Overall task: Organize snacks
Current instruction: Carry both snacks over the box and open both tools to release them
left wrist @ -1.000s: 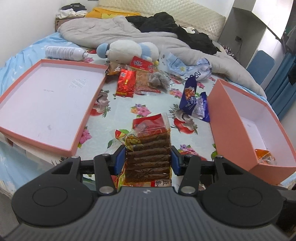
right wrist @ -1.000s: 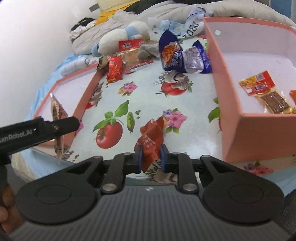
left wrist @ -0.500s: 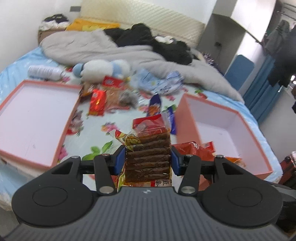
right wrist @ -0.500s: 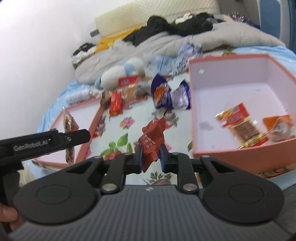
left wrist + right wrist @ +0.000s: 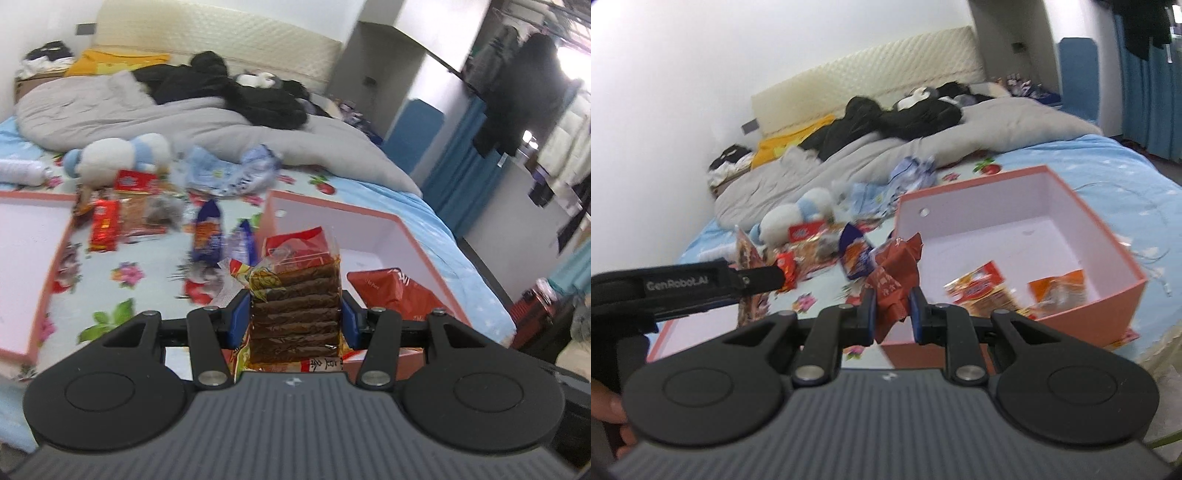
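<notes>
Left of the deep pink box [image 5: 406, 236], the left gripper [image 5: 294, 321] has its fingers closed on a clear packet of brown biscuits [image 5: 295, 306], held above the box's near corner. The right gripper [image 5: 892, 308] pinches a crumpled red snack wrapper [image 5: 895, 275] at the box's near left wall. Likely best: carry each fully over the box's floor, lower close, then release, avoiding the packets inside.
</notes>
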